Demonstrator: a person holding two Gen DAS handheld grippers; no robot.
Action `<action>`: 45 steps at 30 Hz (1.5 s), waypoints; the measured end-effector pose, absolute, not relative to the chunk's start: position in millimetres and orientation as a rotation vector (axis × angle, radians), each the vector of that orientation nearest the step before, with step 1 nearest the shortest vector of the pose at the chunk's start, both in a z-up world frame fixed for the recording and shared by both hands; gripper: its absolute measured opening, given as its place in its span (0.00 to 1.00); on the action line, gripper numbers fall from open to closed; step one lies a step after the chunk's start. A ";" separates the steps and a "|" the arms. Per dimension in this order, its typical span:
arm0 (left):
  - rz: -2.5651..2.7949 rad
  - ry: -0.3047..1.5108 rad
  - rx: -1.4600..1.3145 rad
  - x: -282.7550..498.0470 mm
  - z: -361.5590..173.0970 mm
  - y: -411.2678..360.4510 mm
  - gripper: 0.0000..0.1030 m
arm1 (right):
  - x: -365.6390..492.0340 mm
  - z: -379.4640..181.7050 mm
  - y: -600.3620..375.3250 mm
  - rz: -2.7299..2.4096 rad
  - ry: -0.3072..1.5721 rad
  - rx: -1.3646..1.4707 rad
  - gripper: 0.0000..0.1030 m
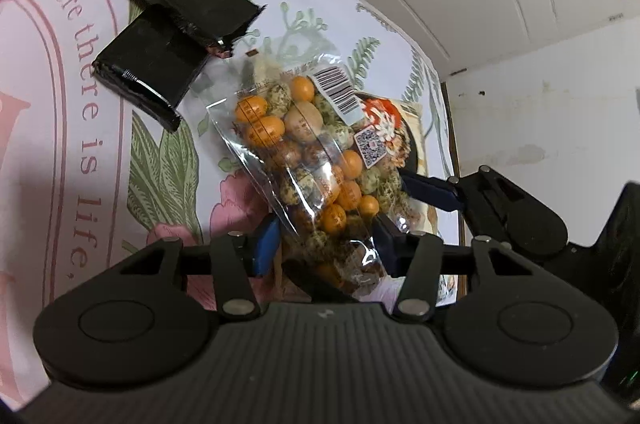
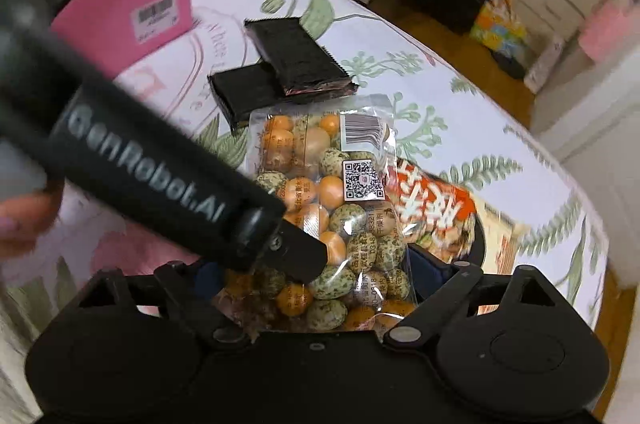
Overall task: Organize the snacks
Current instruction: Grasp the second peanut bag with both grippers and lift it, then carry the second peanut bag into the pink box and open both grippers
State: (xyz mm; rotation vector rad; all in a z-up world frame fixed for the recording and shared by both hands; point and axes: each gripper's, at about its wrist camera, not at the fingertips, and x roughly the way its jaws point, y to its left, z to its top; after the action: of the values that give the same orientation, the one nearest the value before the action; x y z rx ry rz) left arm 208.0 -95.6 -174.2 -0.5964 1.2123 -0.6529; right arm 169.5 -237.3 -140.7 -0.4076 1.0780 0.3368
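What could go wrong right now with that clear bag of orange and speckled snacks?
1. The left gripper seems to pinch only the near end of the clear bag of orange and speckled snacks; slick film might slip.
2. The right gripper stands open around it, adding no support.
3. The bag overlaps the red and white snack packet, which might get dragged.

My left gripper (image 1: pixel 326 244) is matte black with ribbed housing, round pivot discs, silver rivets and blue fingers (image 1: pixel 266 244). My right gripper (image 2: pixel 320 272) matches (navy fingers (image 2: pixel 430 270)); white "GenRobot.AI" lettering runs along the left one's side.
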 end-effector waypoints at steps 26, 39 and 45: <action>-0.555 1.125 -0.184 120.0 -44.1 18.9 0.52 | 89.3 -61.4 -120.2 0.368 0.968 0.059 0.89; -0.440 1.047 -0.329 152.6 -21.6 130.4 0.52 | 154.0 -39.2 -45.1 0.708 0.890 0.031 0.90; -0.328 1.059 -0.378 176.6 -32.2 175.6 0.52 | 192.5 -54.2 0.2 0.843 0.897 -0.025 0.89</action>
State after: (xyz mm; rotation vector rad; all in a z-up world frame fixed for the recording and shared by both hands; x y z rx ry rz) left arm 176.6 175.6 -32.2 -0.3777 1.0586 -0.3275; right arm 192.5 0.2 -54.2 -0.0247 0.8972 0.8426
